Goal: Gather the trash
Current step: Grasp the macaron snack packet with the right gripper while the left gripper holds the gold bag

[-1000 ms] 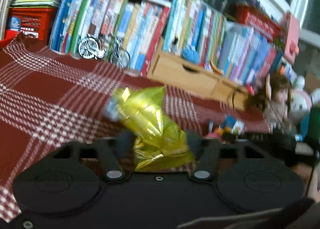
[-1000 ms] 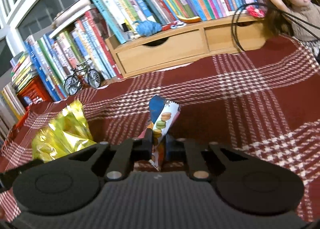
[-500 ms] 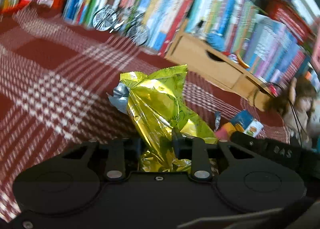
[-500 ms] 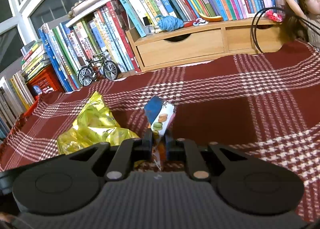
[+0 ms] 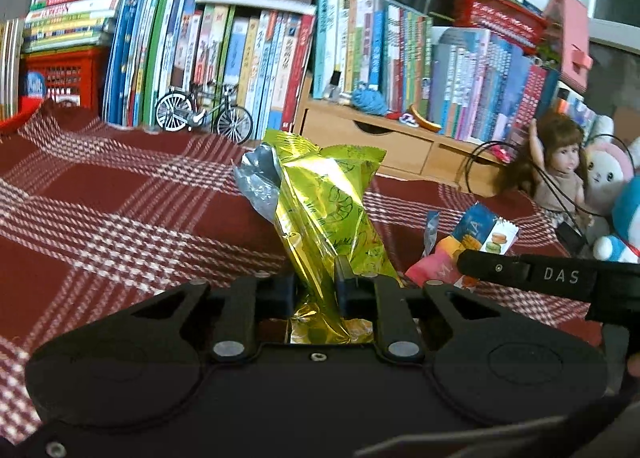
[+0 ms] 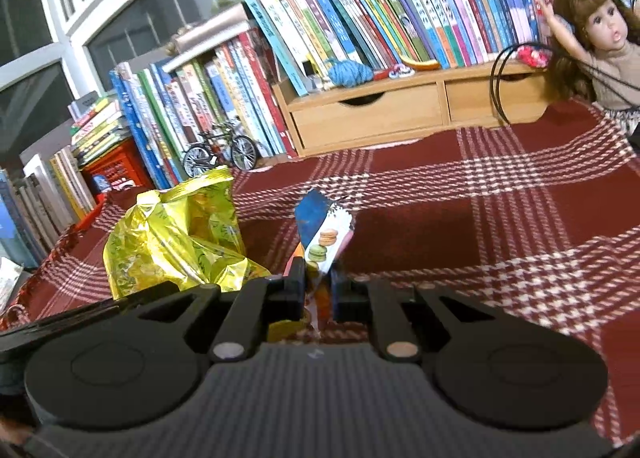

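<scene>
**Operator:** My left tool (image 5: 316, 284) has just been closing, and now its jaws are clamped on the lower part of the yellow foil bag (image 5: 330, 217). A second ago the bag was only lying between wide-open jaws, on the red checked cloth (image 5: 120, 217). Now it stands up from the jaws and looks lifted off the cloth.

**Colleague:** And the other side?

**Operator:** My right tool (image 6: 318, 286) has not changed. Its jaws are together on the macaron wrapper (image 6: 326, 234), the same as in the earlier views. The wrapper stands up from the jaws, above the cloth.

**Colleague:** So both pieces of trash are in hand?

**Operator:** Yes, I judge so. In the left view I see the right tool with its wrapper just beside the yellow bag, on the right. In the right view the yellow bag appears on the left, near the wrapper. The background has also shifted in both views, so I think both hands are rising a little together.

**Colleague:** What does it mean for the task?

**Operator:** The picking part seems done for these two pieces. What remains is to carry them to a bin, but I see no bin in either view. The foil is slippery and crumpled, so the grip could slide if I move fast.
</scene>
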The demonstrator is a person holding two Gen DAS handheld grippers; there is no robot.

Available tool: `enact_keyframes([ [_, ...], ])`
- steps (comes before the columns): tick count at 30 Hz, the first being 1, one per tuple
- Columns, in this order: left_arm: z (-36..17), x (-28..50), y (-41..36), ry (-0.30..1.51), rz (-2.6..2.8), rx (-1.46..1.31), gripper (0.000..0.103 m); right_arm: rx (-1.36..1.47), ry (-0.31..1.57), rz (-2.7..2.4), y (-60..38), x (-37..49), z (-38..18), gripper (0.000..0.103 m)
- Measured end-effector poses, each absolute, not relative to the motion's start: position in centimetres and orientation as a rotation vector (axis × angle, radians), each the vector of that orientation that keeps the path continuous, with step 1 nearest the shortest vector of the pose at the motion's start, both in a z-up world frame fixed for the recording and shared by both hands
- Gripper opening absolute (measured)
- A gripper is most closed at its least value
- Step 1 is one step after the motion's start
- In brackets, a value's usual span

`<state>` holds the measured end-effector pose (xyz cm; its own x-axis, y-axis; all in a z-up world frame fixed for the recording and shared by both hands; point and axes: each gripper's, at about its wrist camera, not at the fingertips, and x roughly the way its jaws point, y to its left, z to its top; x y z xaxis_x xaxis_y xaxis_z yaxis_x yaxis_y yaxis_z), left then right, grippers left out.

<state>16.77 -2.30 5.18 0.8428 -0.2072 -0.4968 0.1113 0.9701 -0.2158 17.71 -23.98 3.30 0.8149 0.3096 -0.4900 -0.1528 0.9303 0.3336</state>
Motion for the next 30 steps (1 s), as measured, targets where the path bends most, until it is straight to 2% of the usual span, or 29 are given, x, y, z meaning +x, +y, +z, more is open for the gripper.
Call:
enact_keyframes([
  [12,7.5,9.3,-2.0,0.519,-0.188,-0.111,0.017,0.275,0.526,0.306,-24.7,10.9,5.2,0.015],
  [22,7.3,4.6,-0.6,0.535,-0.175,-0.079,0.017,0.251,0.507,0.380,-24.3,5.6,5.7,0.016],
  [30,6.9,2.9,0.1,0.542,-0.186,-0.072,0.017,0.202,0.576,0.454,-23.9,4.0,5.5,0.018],
])
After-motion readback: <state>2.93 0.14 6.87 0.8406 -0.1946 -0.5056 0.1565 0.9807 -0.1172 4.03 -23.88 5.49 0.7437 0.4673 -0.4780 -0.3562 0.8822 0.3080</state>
